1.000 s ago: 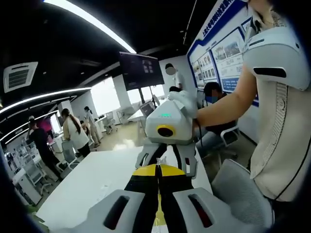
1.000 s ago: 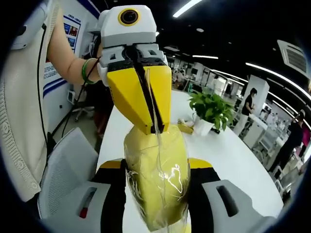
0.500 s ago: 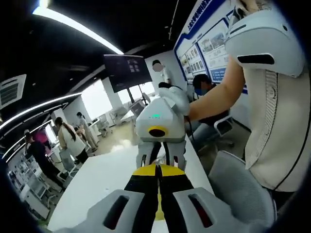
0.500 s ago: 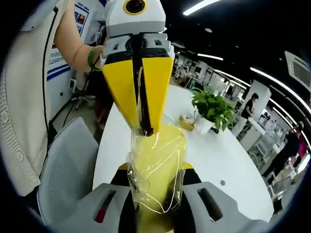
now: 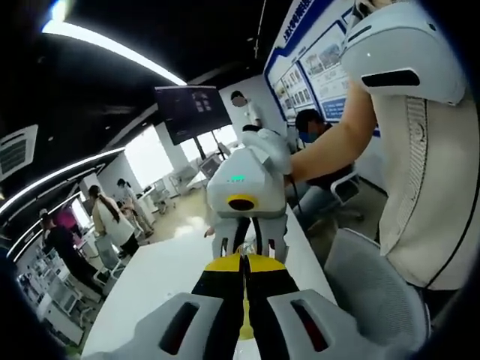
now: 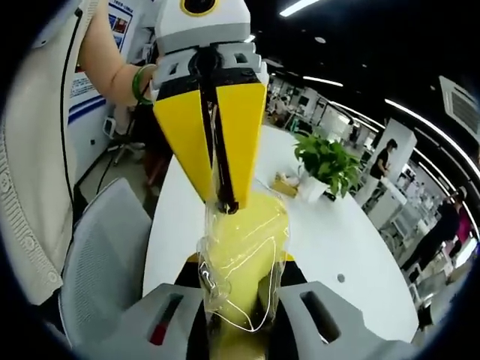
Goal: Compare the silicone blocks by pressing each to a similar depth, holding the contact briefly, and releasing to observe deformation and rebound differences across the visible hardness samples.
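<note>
Yellow silicone block [image 6: 241,259], wrapped in glossy clear film, held up above the white table [image 6: 352,240], well clear of its top. At the block's upper end, left gripper [image 6: 220,201] reaching in from the top of the right gripper view, yellow jaws pressed together on the film edge. At the block's lower end, right gripper [image 6: 238,315] with jaws clamped on either side of the block. Right of the block, well apart from it, potted plant [image 6: 325,166] standing on the table. In the left gripper view, left gripper [image 5: 241,264] with black jaws closed, a sliver of the yellow block [image 5: 244,330] just visible between them, right gripper [image 5: 247,240] facing it head-on.
</note>
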### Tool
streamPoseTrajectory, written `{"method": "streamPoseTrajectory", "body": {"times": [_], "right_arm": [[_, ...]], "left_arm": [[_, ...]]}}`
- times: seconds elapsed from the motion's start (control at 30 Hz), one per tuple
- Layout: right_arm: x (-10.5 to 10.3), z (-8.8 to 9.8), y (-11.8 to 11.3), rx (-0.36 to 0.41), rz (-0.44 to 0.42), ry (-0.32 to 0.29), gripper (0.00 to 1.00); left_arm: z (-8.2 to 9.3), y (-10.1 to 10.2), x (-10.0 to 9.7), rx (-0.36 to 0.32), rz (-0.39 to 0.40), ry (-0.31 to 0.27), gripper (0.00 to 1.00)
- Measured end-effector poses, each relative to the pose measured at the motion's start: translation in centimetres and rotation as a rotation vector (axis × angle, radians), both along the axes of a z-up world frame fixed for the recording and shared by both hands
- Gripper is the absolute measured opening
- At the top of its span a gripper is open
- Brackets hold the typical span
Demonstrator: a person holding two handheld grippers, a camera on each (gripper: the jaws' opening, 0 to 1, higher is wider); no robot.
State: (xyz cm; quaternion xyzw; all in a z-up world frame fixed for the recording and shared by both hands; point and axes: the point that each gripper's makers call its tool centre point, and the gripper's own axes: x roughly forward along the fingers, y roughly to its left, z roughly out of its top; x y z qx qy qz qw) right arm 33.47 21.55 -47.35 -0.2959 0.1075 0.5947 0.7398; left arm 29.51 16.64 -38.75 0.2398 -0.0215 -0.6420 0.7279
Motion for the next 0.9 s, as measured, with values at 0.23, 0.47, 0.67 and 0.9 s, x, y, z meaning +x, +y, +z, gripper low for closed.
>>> {"method": "streamPoseTrajectory", "body": {"times": [0.23,0.47,0.67,0.9], "right_arm": [[-0.46,-0.14,-0.06,-0.009,0.016,-0.012,0.09],[-0.59,-0.28,0.03,-0.019,0.031,-0.043,0.09],[-0.59,-0.38,0.25,-0.024,0.046,-0.054,0.09],[-0.55,-0.62,0.47,-0.029,0.055,-0.05,0.09]], "left_arm": [[-0.1,-0.1,-0.39,0.019,-0.005,-0.012,0.0],[-0.29,0.06,-0.54,0.026,0.006,-0.003,0.0],[-0.45,0.24,-0.58,0.041,0.015,-0.016,0.0],[-0.65,0.43,-0.43,0.044,0.021,-0.022,0.0]]}}
